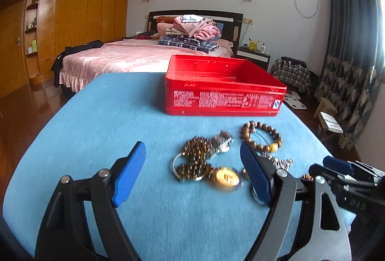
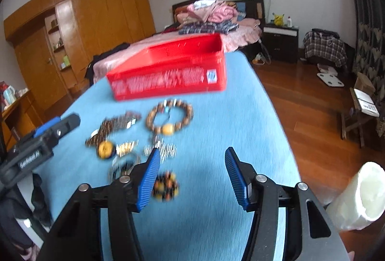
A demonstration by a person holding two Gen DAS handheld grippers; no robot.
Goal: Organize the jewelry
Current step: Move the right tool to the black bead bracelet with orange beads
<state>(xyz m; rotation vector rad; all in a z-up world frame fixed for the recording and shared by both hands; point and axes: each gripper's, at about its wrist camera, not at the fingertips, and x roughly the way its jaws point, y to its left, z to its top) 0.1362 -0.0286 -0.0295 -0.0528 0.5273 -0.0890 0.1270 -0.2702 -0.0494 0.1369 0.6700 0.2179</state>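
Both the left gripper [image 1: 192, 172] and right gripper [image 2: 192, 177] hover spread and empty over the jewelry pile [image 1: 204, 160] on the blue cloth [image 1: 96, 128] before the open red tin [image 1: 223, 92]; beads look light, limp, probably slippery, so pinch across the wooden bracelet [image 2: 169, 116] at its strand.

White print on my red tin [image 1: 225, 95] too blurred to read; my right gripper [image 1: 336, 166] body shows "OAS".
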